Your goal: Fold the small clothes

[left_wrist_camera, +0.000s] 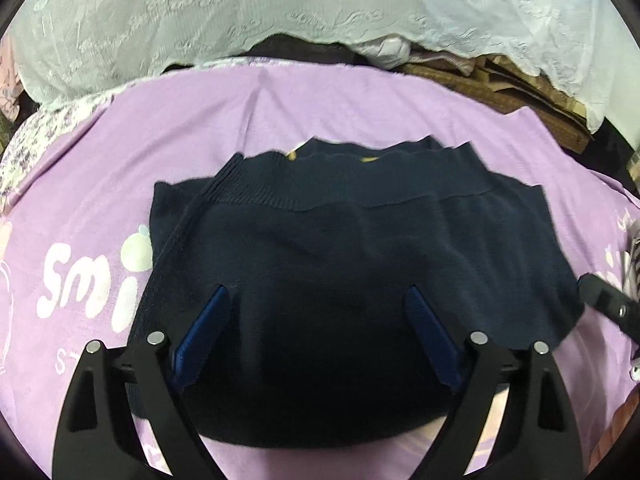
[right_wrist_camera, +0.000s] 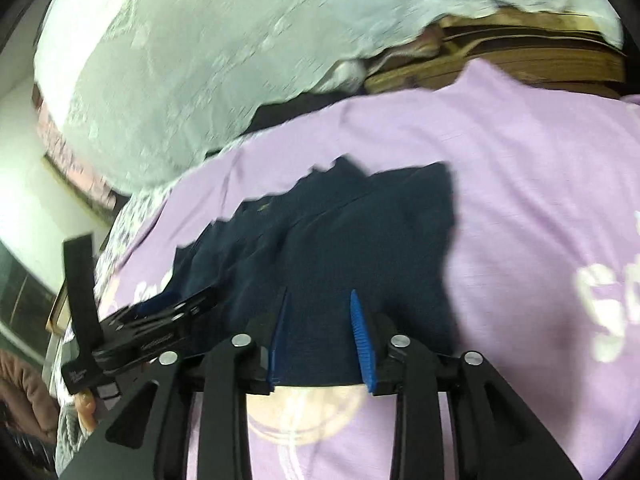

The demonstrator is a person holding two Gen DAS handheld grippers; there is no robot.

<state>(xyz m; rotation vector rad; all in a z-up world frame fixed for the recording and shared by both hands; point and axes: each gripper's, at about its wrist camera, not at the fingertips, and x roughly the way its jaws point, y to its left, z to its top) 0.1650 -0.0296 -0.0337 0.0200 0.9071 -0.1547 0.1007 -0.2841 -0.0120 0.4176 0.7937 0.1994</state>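
A dark navy knitted garment [left_wrist_camera: 340, 248] lies folded on a purple sheet [left_wrist_camera: 160, 128], its ribbed hem on the far side. My left gripper [left_wrist_camera: 316, 300] is open, its blue-padded fingers spread wide over the garment's near part, holding nothing. In the right wrist view the same garment [right_wrist_camera: 360, 232] lies under my right gripper [right_wrist_camera: 320, 300], whose blue fingers stand partly apart over the garment's near edge with cloth between them; no grip shows. The left gripper's body [right_wrist_camera: 152, 324] shows at the left of that view.
The purple sheet has white lettering [left_wrist_camera: 88, 276] at the left and on the right [right_wrist_camera: 608, 312]. White lace fabric [left_wrist_camera: 280, 4] is heaped behind it. Stacked brown cardboard [left_wrist_camera: 520, 84] lies at the back right. A floral cloth [left_wrist_camera: 44, 140] is at the far left.
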